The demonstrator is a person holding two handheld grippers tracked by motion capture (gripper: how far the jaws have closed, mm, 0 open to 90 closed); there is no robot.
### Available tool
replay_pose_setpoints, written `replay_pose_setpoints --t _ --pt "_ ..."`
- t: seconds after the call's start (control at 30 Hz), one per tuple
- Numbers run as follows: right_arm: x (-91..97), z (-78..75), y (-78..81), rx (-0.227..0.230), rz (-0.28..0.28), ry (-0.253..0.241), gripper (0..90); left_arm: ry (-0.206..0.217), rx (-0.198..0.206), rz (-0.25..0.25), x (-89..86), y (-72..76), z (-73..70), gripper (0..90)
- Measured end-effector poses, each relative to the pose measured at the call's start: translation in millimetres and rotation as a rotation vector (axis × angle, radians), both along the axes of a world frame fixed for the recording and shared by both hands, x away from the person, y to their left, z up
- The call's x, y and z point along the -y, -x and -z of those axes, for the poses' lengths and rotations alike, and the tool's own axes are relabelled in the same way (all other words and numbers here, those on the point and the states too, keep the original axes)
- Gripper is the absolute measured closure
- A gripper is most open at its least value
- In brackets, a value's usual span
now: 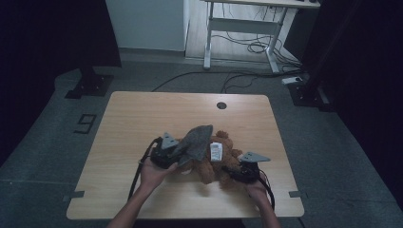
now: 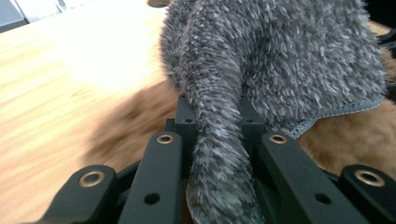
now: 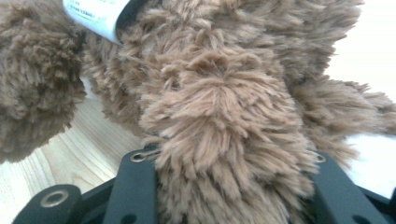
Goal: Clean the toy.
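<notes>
Wooden table (image 1: pixel 142 118), broad and pale. Lying toward its near edge, brown plush bear (image 1: pixel 216 164), white tag (image 1: pixel 216 152) on top. Draped over the bear's left side, grey fuzzy cloth (image 1: pixel 195 141). Left gripper (image 2: pixel 215 116) clamped tight on a fold of that cloth. Right gripper (image 3: pixel 233 163) pressed around a furry limb at the bear's right.

dim room, grey carpet floor (image 1: pixel 332 156), white desk (image 1: pixel 247 23) with cables behind.
</notes>
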State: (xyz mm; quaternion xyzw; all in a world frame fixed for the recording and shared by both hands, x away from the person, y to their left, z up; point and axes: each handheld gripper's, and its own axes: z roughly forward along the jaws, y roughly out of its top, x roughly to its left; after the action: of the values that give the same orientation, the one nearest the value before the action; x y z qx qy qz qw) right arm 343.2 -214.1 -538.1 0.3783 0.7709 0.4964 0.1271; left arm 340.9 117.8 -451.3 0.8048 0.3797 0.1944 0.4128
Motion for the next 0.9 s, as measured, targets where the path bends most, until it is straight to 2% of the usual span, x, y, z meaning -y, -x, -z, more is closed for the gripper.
replay_pose_setpoints --t 0.07,0.13,0.23,0.37,0.47,0.6,0.67,0.7,0.8,0.9 --pt "-0.1 0.0 0.1 -0.002 0.003 0.000 58.0 0.013 -0.002 -0.017 -13.4 4.9 0.3 76.4" --pt "0.3 0.6 -0.1 -0.006 0.003 -0.005 58.0 0.001 0.002 -0.033 -23.3 9.3 3.6 76.4" --pt "0.3 0.5 0.1 -0.007 0.003 -0.004 58.0 -0.050 0.009 -0.068 -34.6 14.8 13.3 76.4" --pt "0.2 1.1 -0.3 -0.007 0.000 -0.009 58.1 -0.109 -0.013 -0.101 -43.4 17.9 30.9 76.6" --pt "0.0 1.5 -0.7 -0.009 0.001 -0.009 58.3 -0.127 -0.063 -0.122 -48.7 13.9 44.3 76.6" --pt "-0.8 2.2 -1.8 -0.013 0.005 -0.010 58.7 -0.148 -0.157 -0.112 -48.8 1.9 67.8 76.5" --pt "-1.1 2.2 -2.9 -0.016 0.006 -0.011 58.9 -0.145 -0.162 -0.107 -45.5 -4.2 76.8 76.4" --pt "-1.1 2.2 -3.8 -0.013 0.006 -0.010 59.0 -0.128 -0.164 -0.110 -44.9 -6.9 76.8 76.5" --pt "-1.9 2.3 -8.0 -0.010 0.014 -0.006 59.3 -0.112 -0.154 -0.118 -43.4 -16.4 69.8 76.4" --pt "-2.1 3.4 -13.5 -0.008 0.026 -0.014 59.5 -0.096 -0.132 -0.129 -46.7 -23.6 53.9 76.4"
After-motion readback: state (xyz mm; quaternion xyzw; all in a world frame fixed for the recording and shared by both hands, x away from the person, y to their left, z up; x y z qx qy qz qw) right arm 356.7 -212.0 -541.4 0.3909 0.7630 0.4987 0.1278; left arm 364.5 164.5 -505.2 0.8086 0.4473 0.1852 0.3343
